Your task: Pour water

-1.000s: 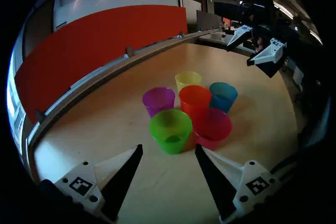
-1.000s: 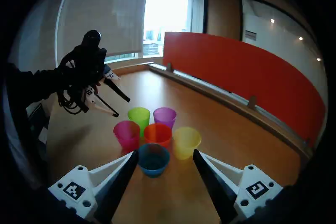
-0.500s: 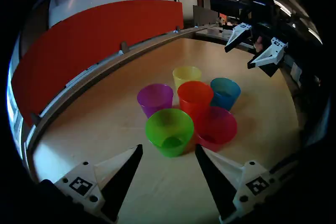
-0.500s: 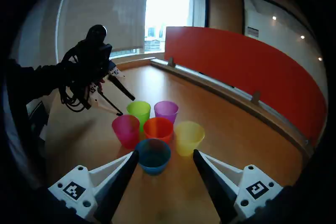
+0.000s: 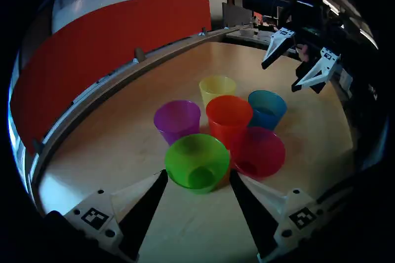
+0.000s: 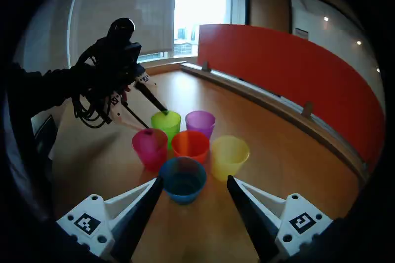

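Note:
Several coloured plastic cups stand clustered on the wooden table (image 5: 123, 139). In the left gripper view the green cup (image 5: 197, 162) is nearest. The pink cup (image 5: 257, 152), orange cup (image 5: 228, 117), purple cup (image 5: 177, 121), yellow cup (image 5: 217, 88) and blue cup (image 5: 266, 109) stand behind it. My left gripper (image 5: 197, 176) is open, its tips flanking the green cup's near side. In the right gripper view the blue cup (image 6: 182, 180) sits just ahead of my open right gripper (image 6: 193, 180). The left gripper (image 6: 157, 119), held by a dark-sleeved hand (image 6: 106, 73), reaches the green cup (image 6: 166, 122).
A red partition (image 5: 98, 41) runs along the table's far edge, also seen as the red partition (image 6: 296, 65) in the right gripper view. A bright window (image 6: 202, 11) lies behind. The right gripper (image 5: 298, 63) hovers beyond the cups. Bare tabletop (image 6: 296, 179) surrounds the cluster.
Both grippers have moved closer to the cups. The left gripper has come down until its tips flank the green cup. The cups have not moved.

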